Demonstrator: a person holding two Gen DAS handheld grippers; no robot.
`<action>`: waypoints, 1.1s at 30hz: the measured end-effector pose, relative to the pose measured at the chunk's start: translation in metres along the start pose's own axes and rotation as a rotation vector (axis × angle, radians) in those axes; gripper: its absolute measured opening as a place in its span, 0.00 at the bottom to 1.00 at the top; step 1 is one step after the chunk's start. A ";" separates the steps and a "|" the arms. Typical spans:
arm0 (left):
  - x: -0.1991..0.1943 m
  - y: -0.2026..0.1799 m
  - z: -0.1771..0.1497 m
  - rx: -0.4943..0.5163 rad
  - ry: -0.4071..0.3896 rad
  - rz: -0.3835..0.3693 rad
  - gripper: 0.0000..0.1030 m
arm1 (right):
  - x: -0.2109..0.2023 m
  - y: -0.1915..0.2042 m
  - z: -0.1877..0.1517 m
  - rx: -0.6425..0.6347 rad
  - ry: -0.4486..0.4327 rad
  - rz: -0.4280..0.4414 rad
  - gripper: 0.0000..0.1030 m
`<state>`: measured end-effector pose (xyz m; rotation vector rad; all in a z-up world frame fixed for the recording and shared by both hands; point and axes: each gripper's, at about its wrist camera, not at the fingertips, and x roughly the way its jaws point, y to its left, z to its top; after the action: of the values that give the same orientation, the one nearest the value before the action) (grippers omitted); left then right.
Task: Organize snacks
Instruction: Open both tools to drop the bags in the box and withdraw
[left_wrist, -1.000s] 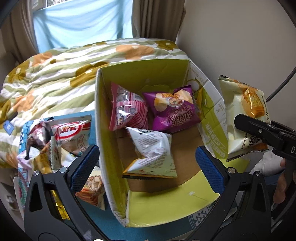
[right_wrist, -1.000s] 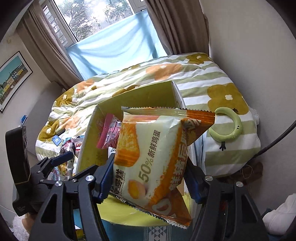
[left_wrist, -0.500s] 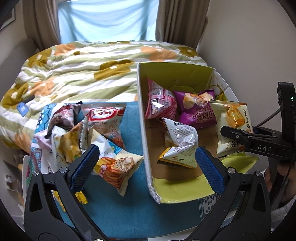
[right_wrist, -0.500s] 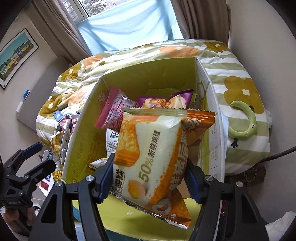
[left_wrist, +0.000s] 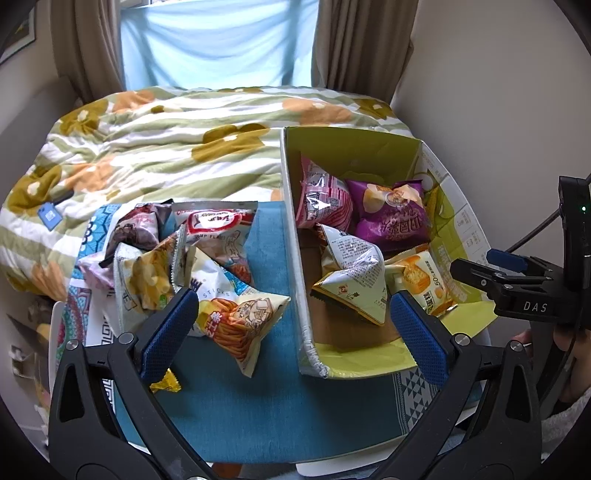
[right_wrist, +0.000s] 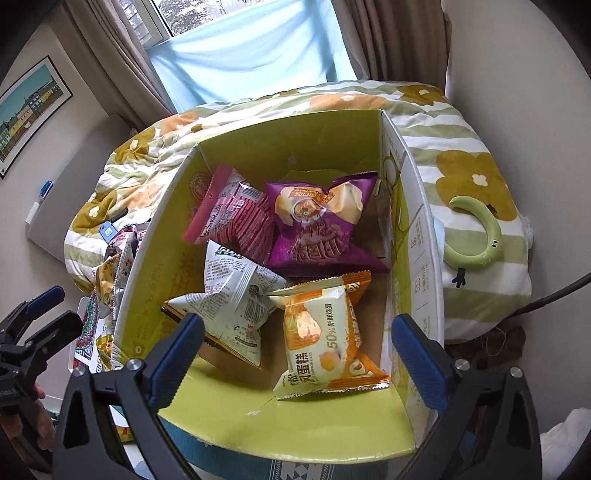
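Observation:
A green-lined cardboard box (right_wrist: 413, 236) holds a pink packet (right_wrist: 236, 210), a purple packet (right_wrist: 317, 225) and a white packet (right_wrist: 236, 291). An orange-and-white cake packet (right_wrist: 325, 339) lies loose on the box floor at the near right. My right gripper (right_wrist: 297, 321) hangs above it; its jaws are opening, wide apart, and the pads touch nothing. My left gripper (left_wrist: 292, 297) is open and holds nothing, astride the box's left wall (left_wrist: 295, 258). A pile of snack packets (left_wrist: 207, 258) lies on the blue cloth (left_wrist: 258, 406) to the left of the box.
A flowered quilt (left_wrist: 166, 147) covers the bed behind the box and the pile. A green ring (right_wrist: 480, 240) lies on the quilt right of the box. A small yellow wrapper (left_wrist: 166, 386) sits near the left finger. A wall stands close on the right.
The right jaws have spread wide and the cake packet has dropped from them onto the box floor. The left gripper has shifted left, from over the box toward the pile.

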<state>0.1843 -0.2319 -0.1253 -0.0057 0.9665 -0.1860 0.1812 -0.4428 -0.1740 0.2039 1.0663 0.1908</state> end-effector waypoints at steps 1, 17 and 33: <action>-0.002 0.000 0.000 0.000 0.000 0.000 1.00 | -0.002 0.000 -0.001 -0.005 -0.006 -0.003 0.99; -0.054 0.028 -0.010 0.011 -0.106 0.017 1.00 | -0.047 0.009 0.001 -0.016 -0.120 -0.126 0.99; -0.117 0.176 -0.039 0.060 -0.182 -0.055 1.00 | -0.080 0.132 -0.036 0.059 -0.264 -0.143 0.99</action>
<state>0.1146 -0.0374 -0.0677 0.0052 0.7797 -0.2609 0.1046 -0.3332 -0.0897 0.1995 0.8205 0.0026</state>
